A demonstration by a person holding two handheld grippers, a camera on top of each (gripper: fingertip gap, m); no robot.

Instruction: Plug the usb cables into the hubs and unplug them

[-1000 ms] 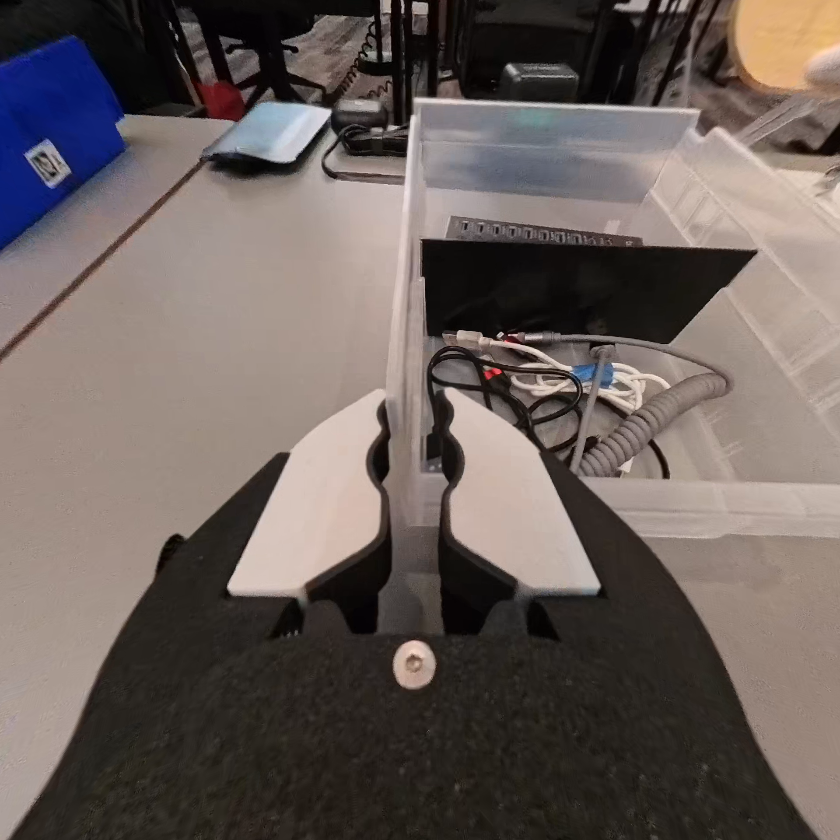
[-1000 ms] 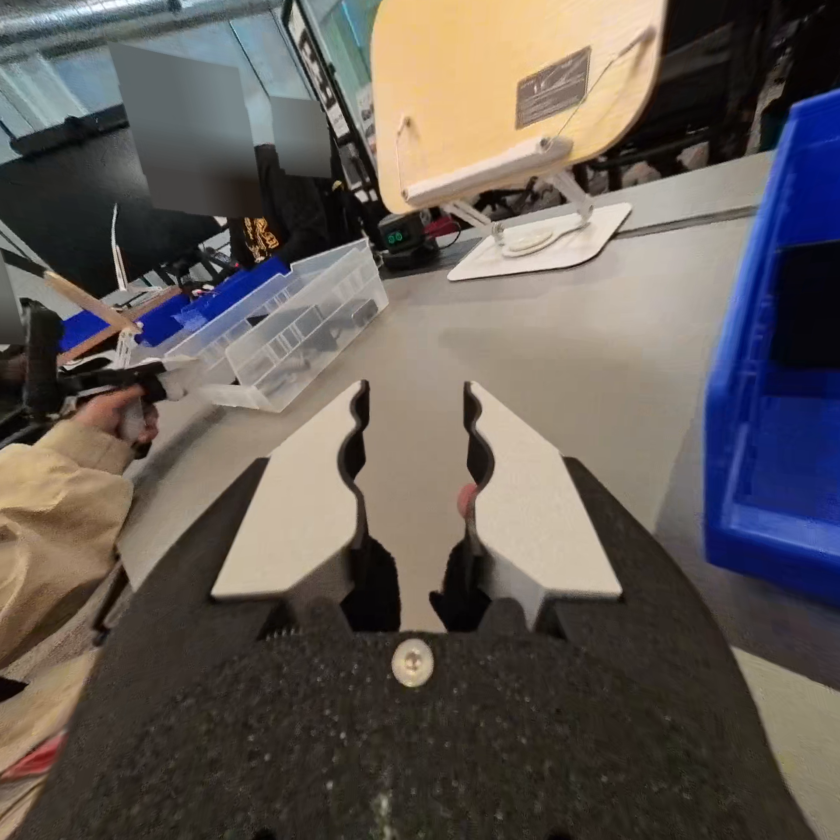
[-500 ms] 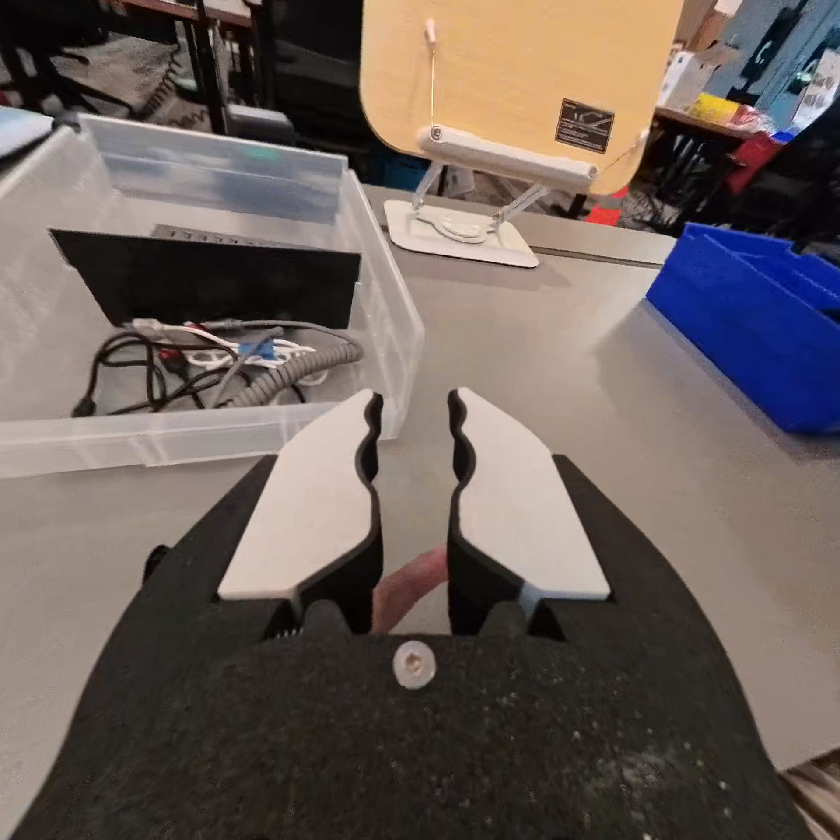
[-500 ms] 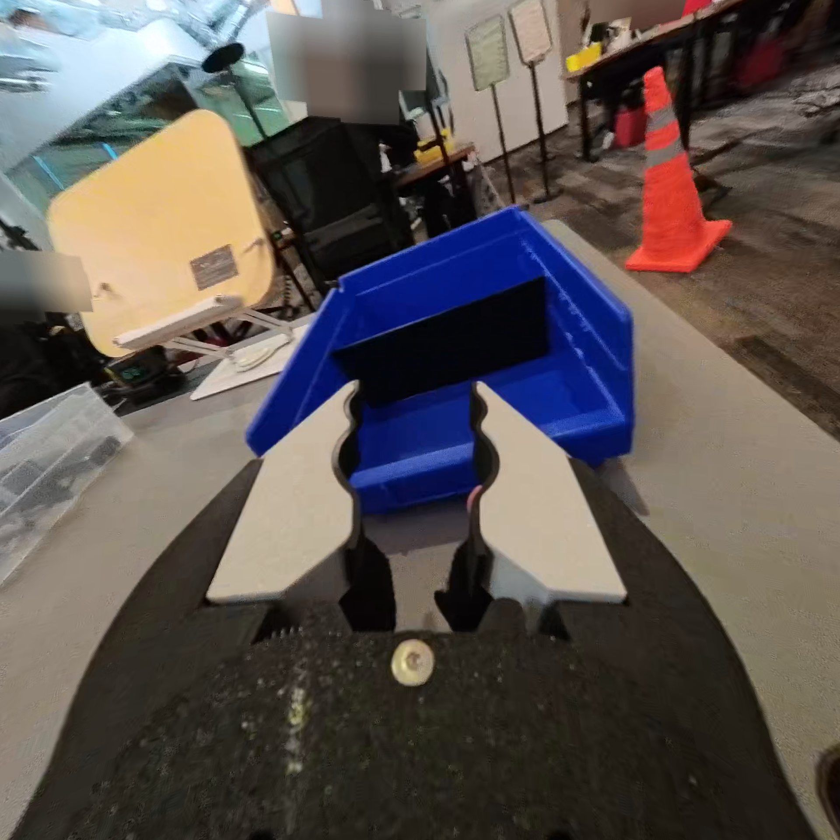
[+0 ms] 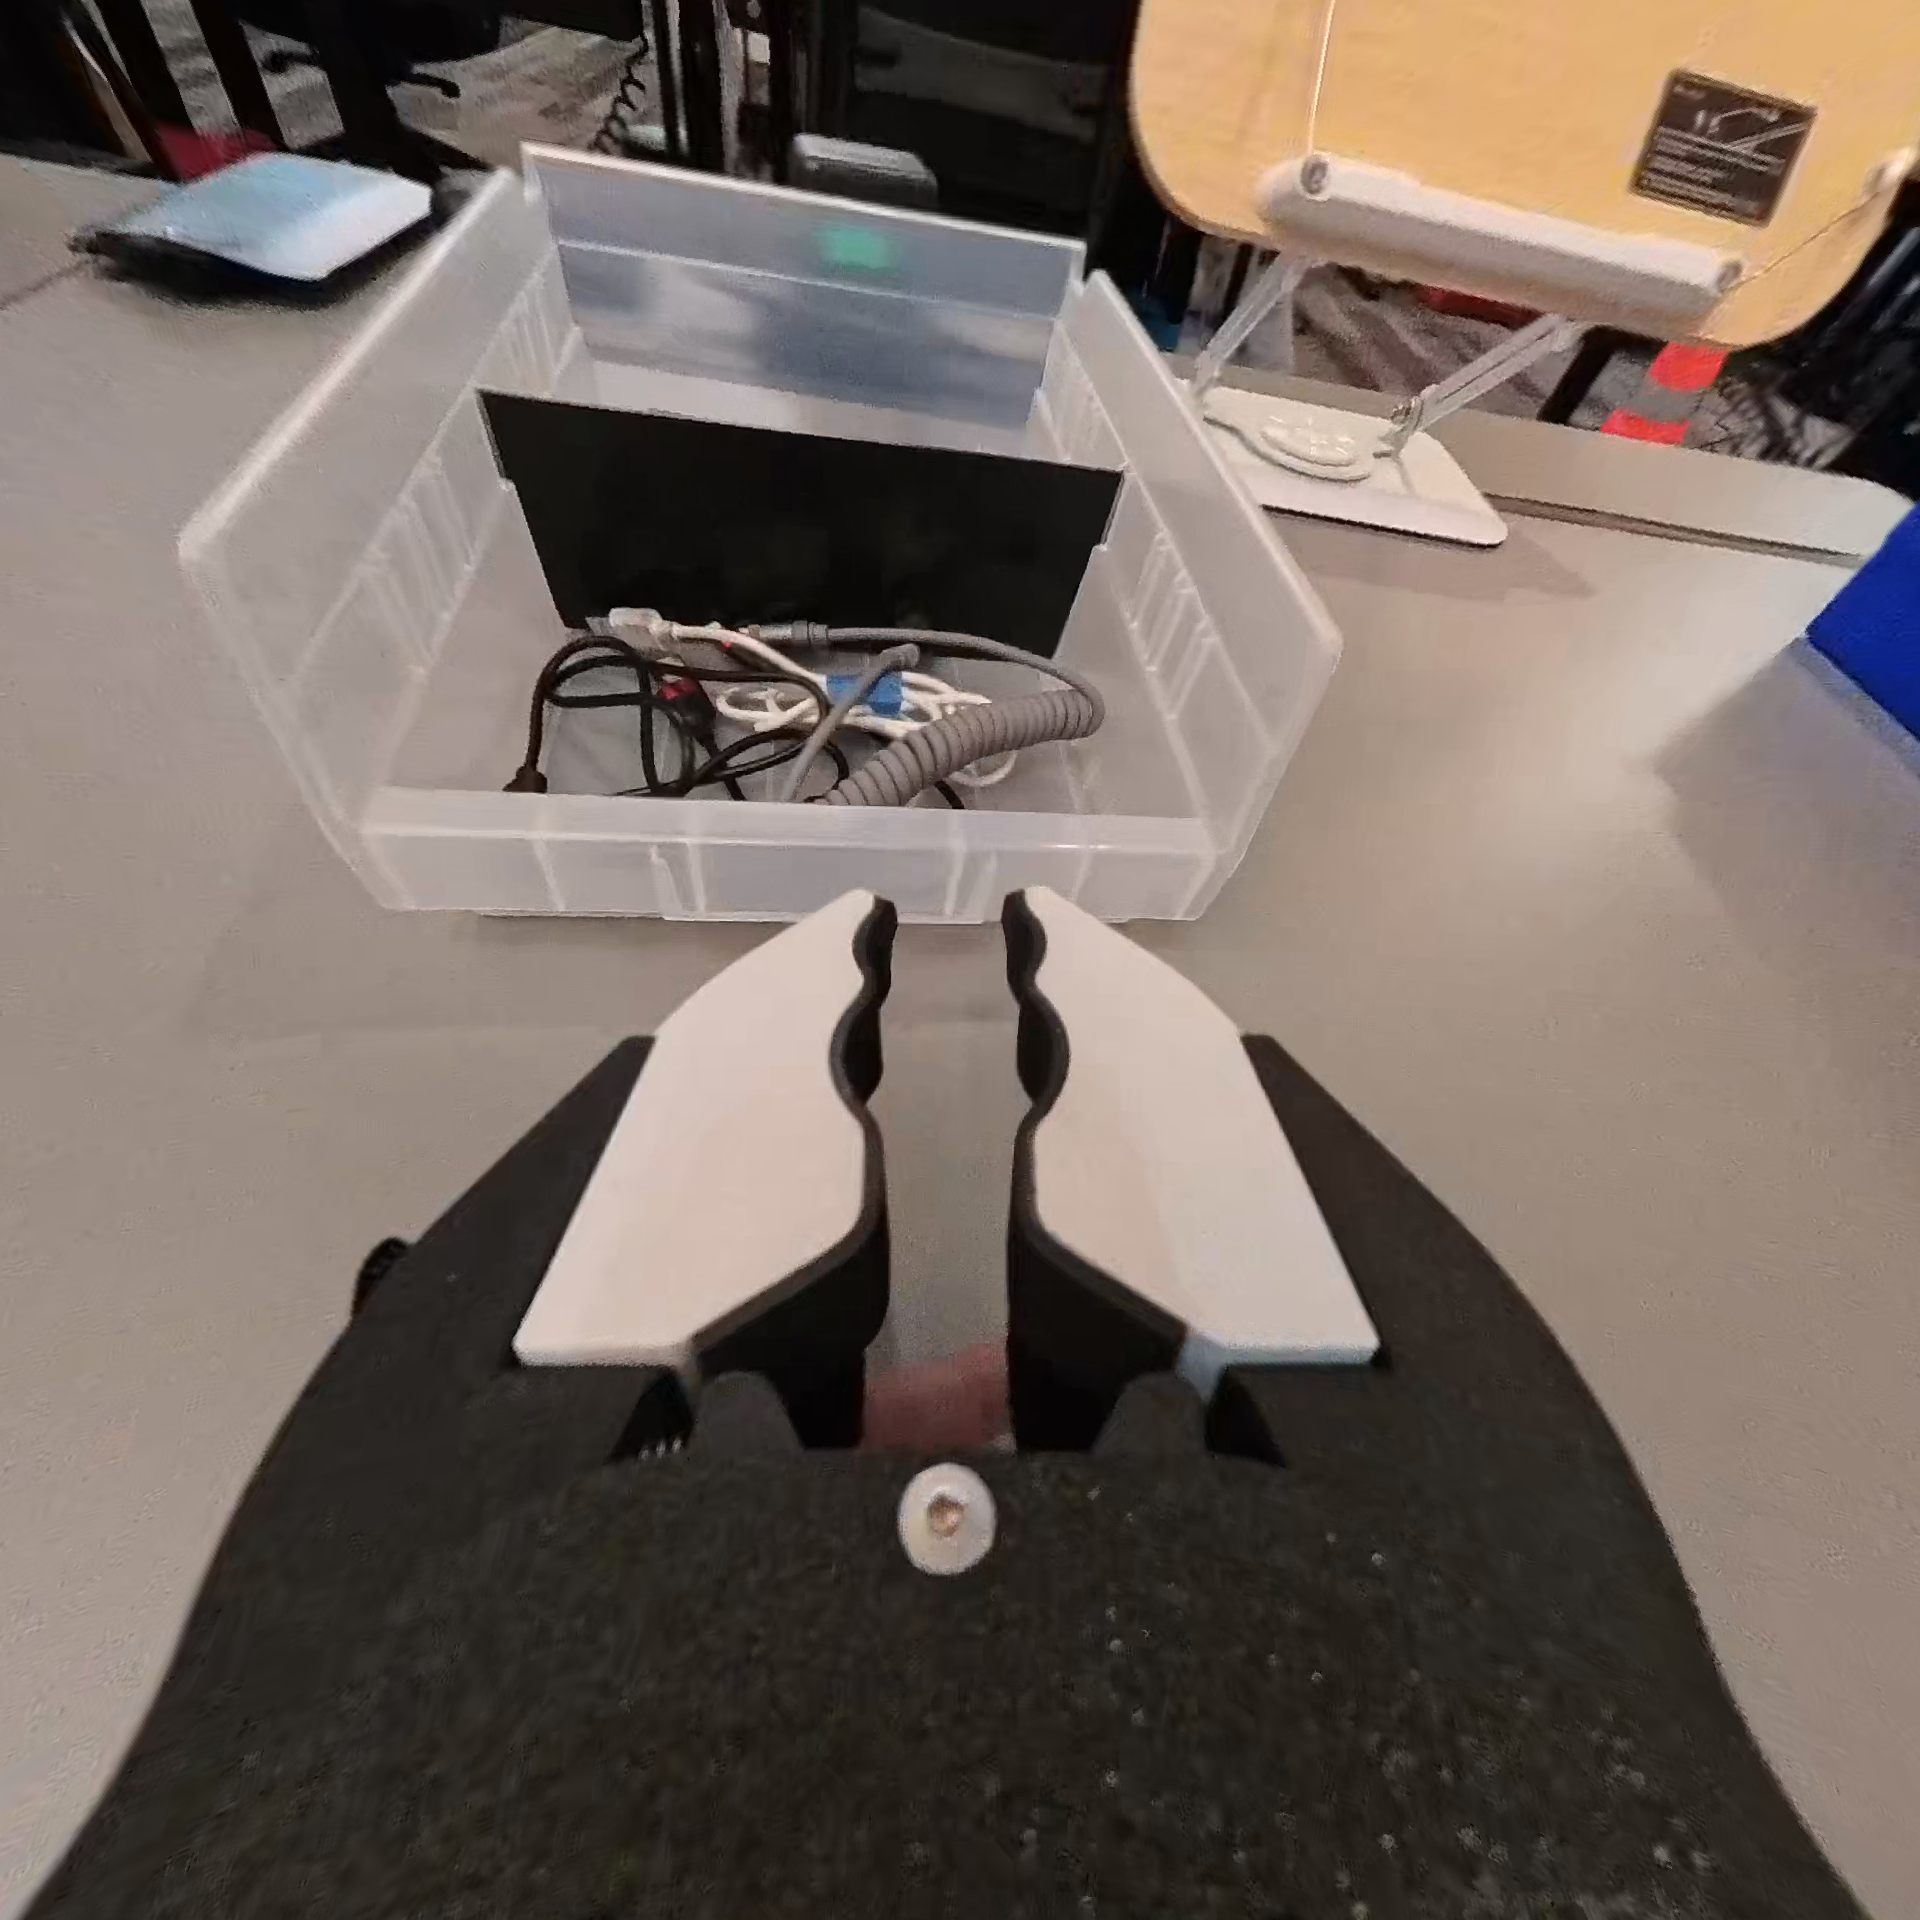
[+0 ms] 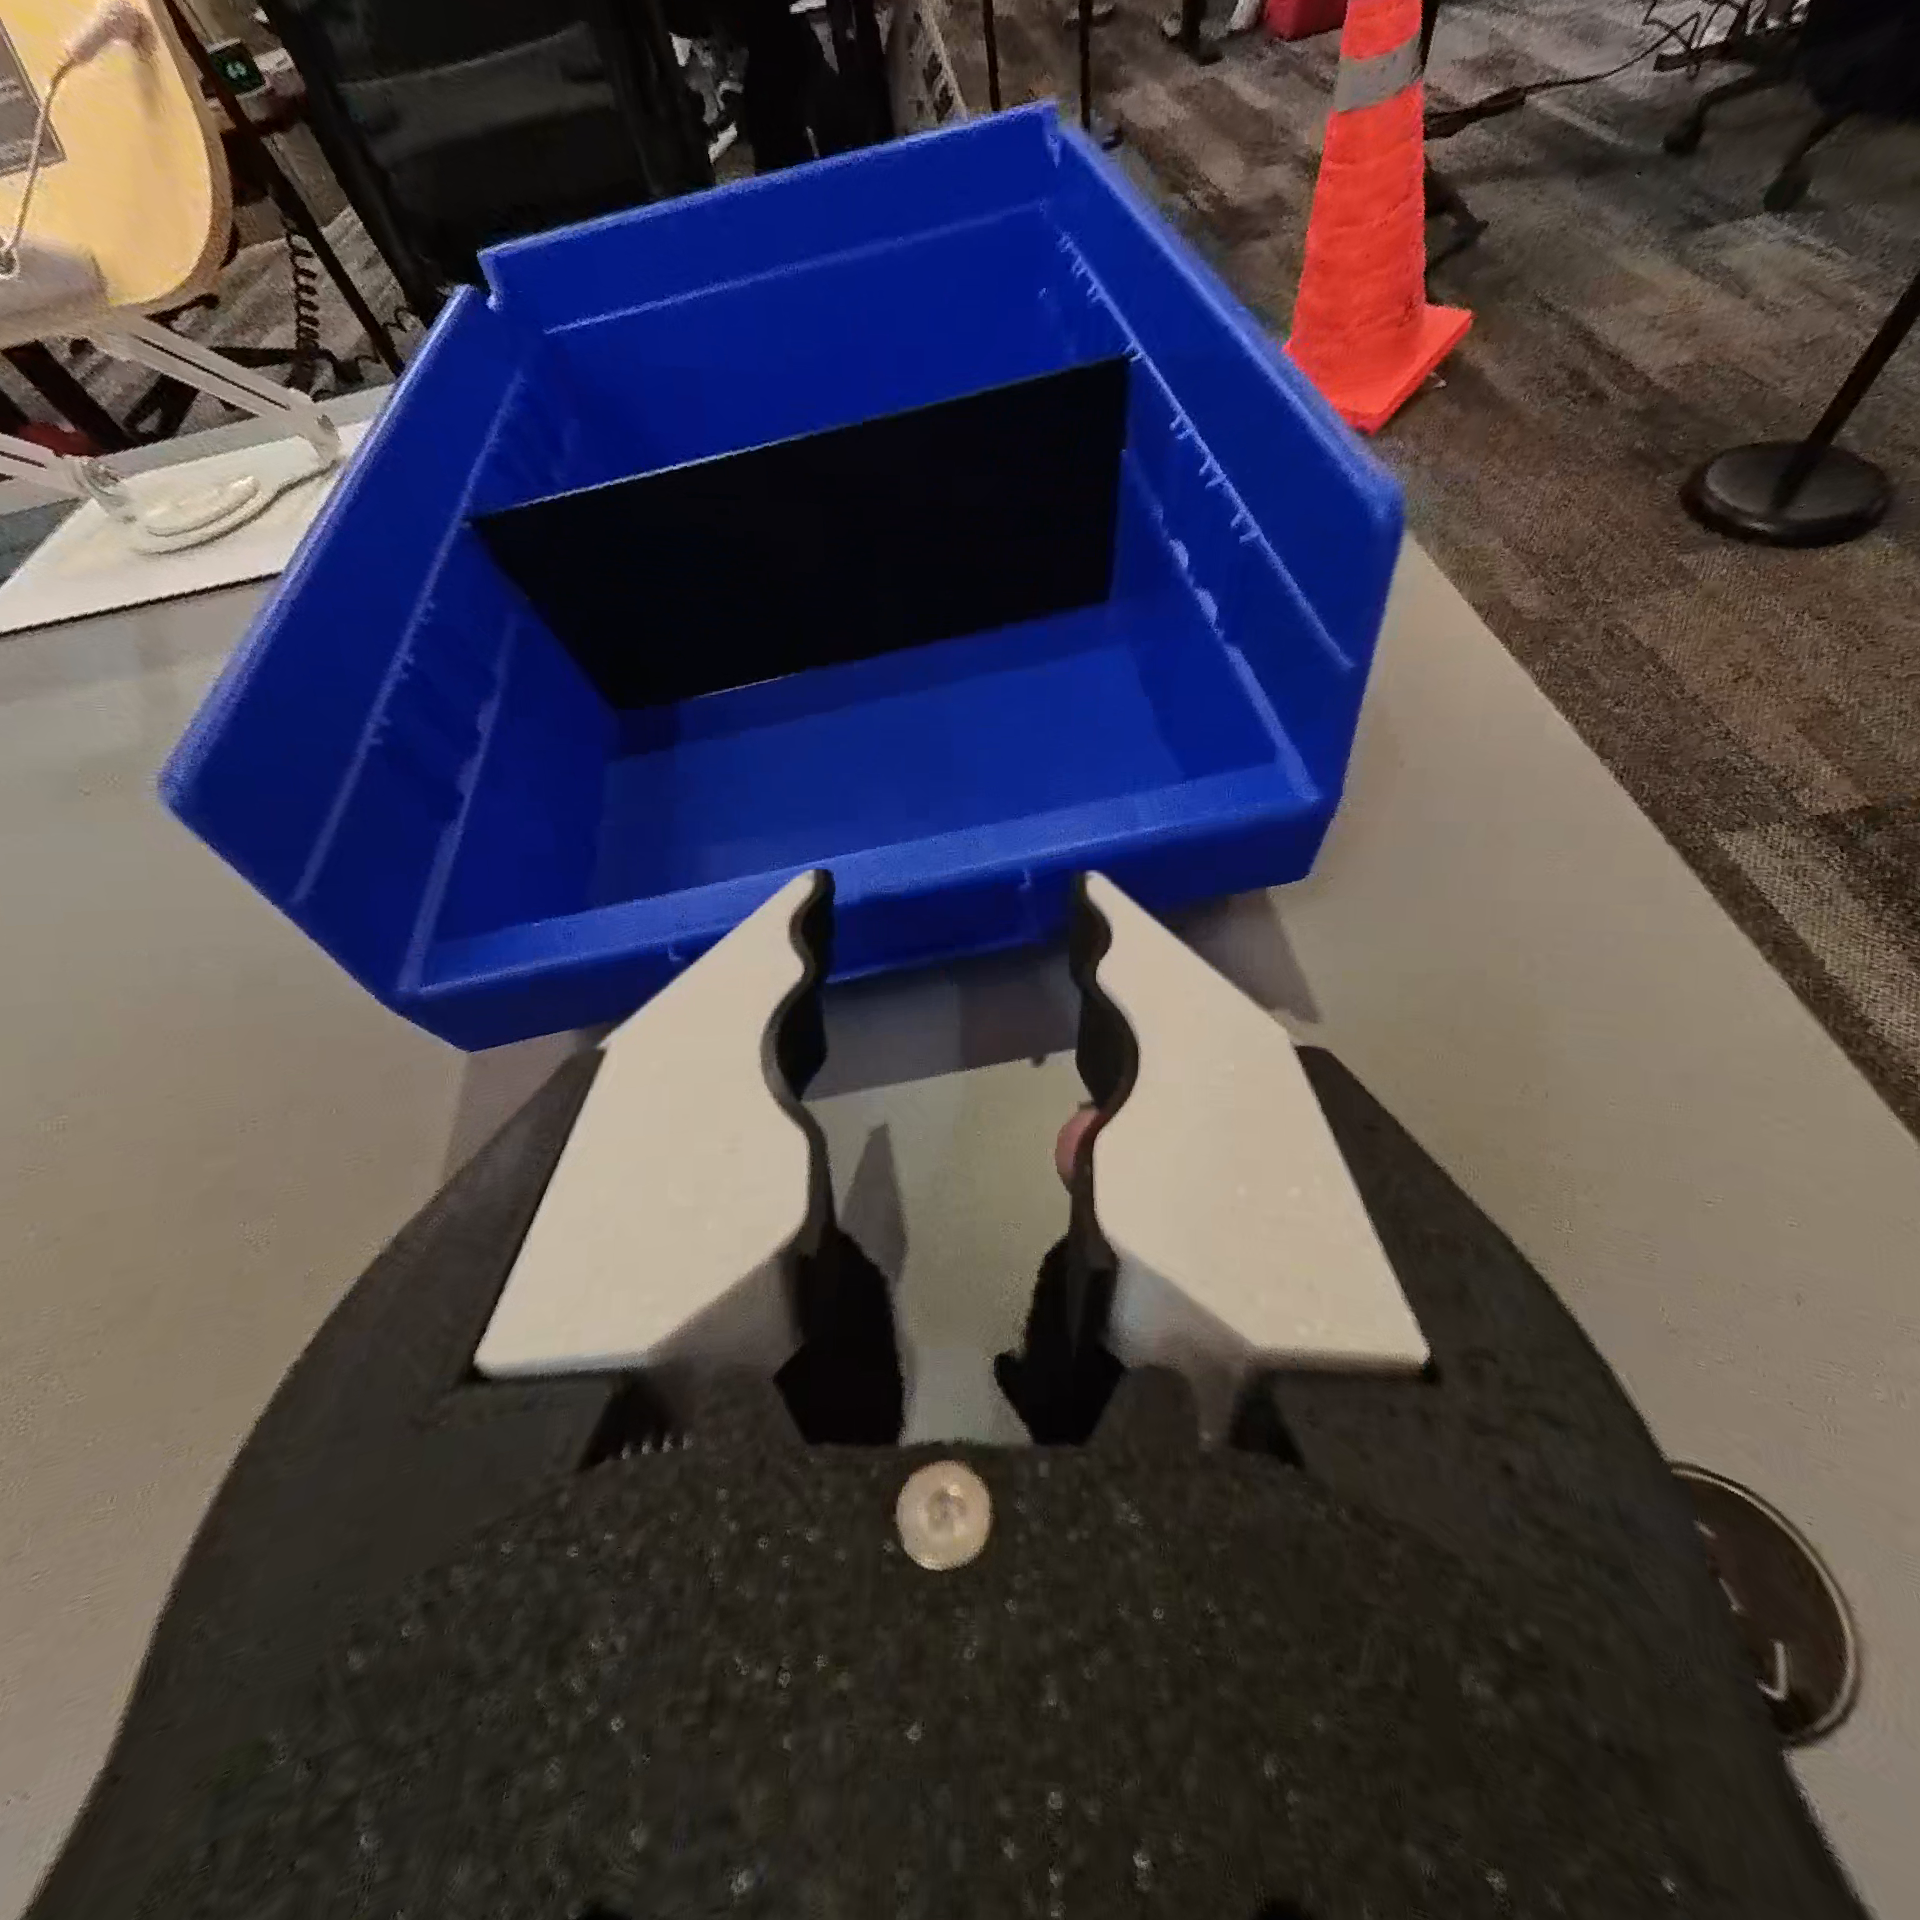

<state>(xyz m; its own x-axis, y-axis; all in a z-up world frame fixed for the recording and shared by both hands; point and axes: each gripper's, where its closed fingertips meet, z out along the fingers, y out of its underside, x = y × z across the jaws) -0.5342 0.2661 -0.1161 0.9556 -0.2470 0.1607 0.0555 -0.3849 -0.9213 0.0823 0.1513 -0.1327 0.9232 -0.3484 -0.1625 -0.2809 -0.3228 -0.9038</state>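
Grey, matte bench (image 5: 260, 1039) in a workshop; dark patterned carpet and an orange traffic cone (image 6: 1371, 218) beyond its right edge.

Left wrist view: clear plastic bin (image 5: 727, 857), ribbed side walls, sits squarely ahead on the bench. A flat black divider (image 5: 800, 540) stands upright across it. In the near compartment lies a tangle of usb cables (image 5: 790, 717): thin black, white, and one grey coiled cord. No hub can be made out from here. Behind the bin, near the far edge, a pale wooden board on a white stand (image 5: 1455, 135); a blue-grey flat pouch (image 5: 260, 213) toward the far left corner.

Left gripper (image 5: 949, 920): white smooth-topped fingers with wavy black inner edges, narrow gap, nothing held, tips just short of the bin's front wall.

Right wrist view: blue plastic bin (image 6: 1039, 914), glossy, with its own black divider (image 6: 810, 530); near compartment holds nothing visible. Right gripper (image 6: 951, 899): fingers moderately apart, holding nothing, tips over the blue bin's front lip.

Changes: a second ago the left fingers straddled the clear bin's side wall; now they are off it and face the bin's front. The right view has swung from open bench to centred on the blue bin.
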